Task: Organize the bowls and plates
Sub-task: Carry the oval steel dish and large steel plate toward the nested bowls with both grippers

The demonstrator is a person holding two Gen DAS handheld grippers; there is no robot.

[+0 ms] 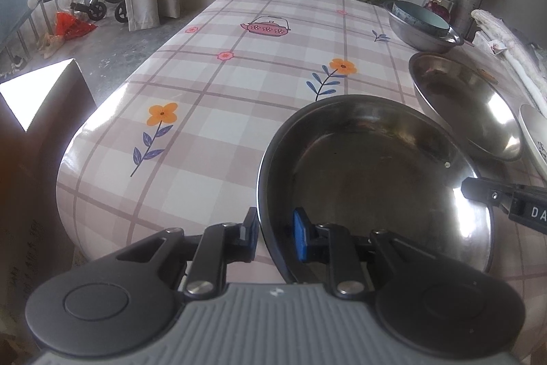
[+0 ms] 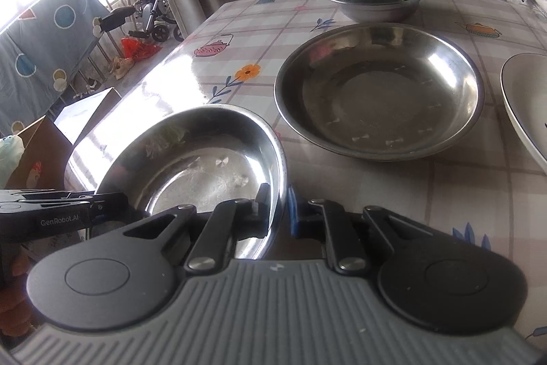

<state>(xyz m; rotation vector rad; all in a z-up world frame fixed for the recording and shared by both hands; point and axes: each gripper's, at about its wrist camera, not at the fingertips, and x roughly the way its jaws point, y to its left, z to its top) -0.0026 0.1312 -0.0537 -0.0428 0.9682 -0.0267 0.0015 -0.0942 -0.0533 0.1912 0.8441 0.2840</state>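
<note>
Steel plate [image 1: 376, 180] is pinched at its rim by both your left hand-held gripper [image 1: 275, 236] and right hand-held gripper [image 2: 277, 211]; ahead sit a second steel plate [image 2: 379, 88], one steel basin [image 2: 376, 5] and one white plate [image 2: 523, 105].

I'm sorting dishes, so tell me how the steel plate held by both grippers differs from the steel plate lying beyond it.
The held plate is tilted, its rim clamped by the left gripper and right gripper; the other plate lies flat on the table, untouched. The held plate sits near the table's edge, the other farther in. Both are round, shiny, shallow and empty.
</note>
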